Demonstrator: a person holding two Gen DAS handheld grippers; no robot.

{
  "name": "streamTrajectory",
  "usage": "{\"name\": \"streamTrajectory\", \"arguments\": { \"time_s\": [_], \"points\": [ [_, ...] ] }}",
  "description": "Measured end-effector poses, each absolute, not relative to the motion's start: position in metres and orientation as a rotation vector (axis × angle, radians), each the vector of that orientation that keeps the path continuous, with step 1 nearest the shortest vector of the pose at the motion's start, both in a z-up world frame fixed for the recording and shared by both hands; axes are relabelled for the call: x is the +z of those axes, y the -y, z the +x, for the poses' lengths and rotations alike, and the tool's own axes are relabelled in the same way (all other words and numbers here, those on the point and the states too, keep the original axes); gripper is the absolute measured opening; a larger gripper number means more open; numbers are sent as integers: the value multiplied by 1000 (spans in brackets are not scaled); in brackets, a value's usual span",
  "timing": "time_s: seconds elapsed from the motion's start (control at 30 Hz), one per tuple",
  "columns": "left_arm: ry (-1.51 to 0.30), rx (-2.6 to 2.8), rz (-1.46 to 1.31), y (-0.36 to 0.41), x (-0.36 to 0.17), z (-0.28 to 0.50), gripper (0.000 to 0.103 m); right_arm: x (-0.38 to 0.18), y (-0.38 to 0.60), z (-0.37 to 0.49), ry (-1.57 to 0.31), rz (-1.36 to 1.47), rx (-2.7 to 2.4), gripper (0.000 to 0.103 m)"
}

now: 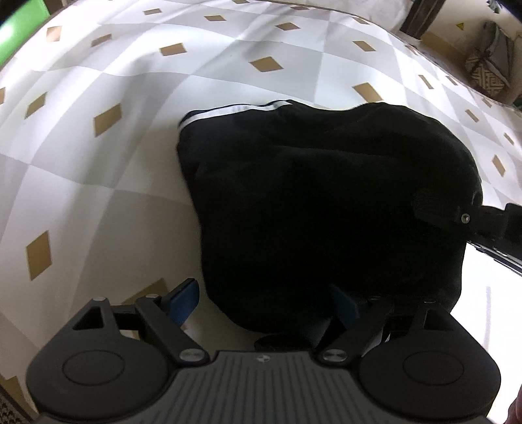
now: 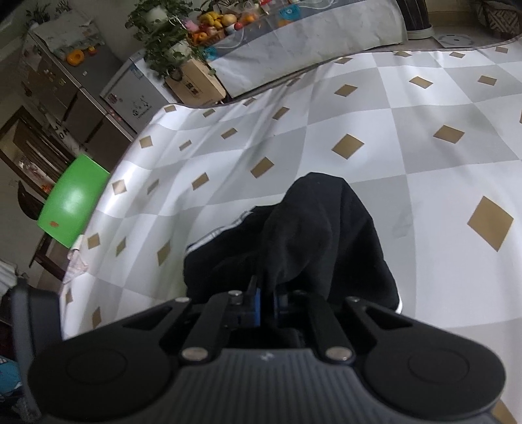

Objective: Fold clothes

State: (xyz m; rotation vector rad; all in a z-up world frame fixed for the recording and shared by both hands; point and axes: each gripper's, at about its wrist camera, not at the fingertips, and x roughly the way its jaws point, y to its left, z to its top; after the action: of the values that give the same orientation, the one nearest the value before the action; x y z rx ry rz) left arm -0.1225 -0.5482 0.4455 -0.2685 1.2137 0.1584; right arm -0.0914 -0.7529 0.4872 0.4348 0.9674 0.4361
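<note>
Left wrist cam: the black garment (image 1: 313, 202) w/ a white stripe along its far edge sits bunched in the middle of the checkered tablecloth (image 1: 130, 98), already down to a compact bundle. The left gripper (image 1: 261, 306) is spread wide – one blue pad clear on bare cloth, the other tucked at the near hem, not squeezing anything afaict. Off to the side the right gripper (image 1: 434, 208) pokes in at the bundle's edge.

Right wrist cam: the right gripper (image 2: 266, 300) is pressed together, pinching a fold of the garment (image 2: 326, 234) – fabric tents up from its pads. Looks to me like mid-fold: the right one has a layer, the left one is free.

Next move imo needs the pinched layer carried across the bundle and laid flat, w/ the left one pinning or regrabbing the near hem so the whole thing doesn't drag.

Around it: a green chair (image 2: 71, 202) at the table edge, a potted plant (image 2: 169, 36) on a cardboard box (image 2: 195, 84), fruit (image 2: 215, 21) on a far counter. Nothing's near the garment; the table's open.
</note>
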Motion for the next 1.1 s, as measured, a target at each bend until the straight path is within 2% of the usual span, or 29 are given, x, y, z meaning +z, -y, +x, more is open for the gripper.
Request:
{"name": "streamTrajectory", "arguments": {
  "time_s": [0.53,0.73,0.93,1.1],
  "points": [
    [-1195,6,-232,611,452,-111,86,501,796,-111,-973,445,456,7],
    [-1144,-123,-233,640,466,-113,82,512,810,-122,-961,441,473,10],
    [-1160,-169,-190,647,463,-116,84,495,818,-119,-1036,452,420,12],
    [-1202,-125,-205,637,450,-119,85,492,818,-123,-1053,468,418,37]
  ]
}}
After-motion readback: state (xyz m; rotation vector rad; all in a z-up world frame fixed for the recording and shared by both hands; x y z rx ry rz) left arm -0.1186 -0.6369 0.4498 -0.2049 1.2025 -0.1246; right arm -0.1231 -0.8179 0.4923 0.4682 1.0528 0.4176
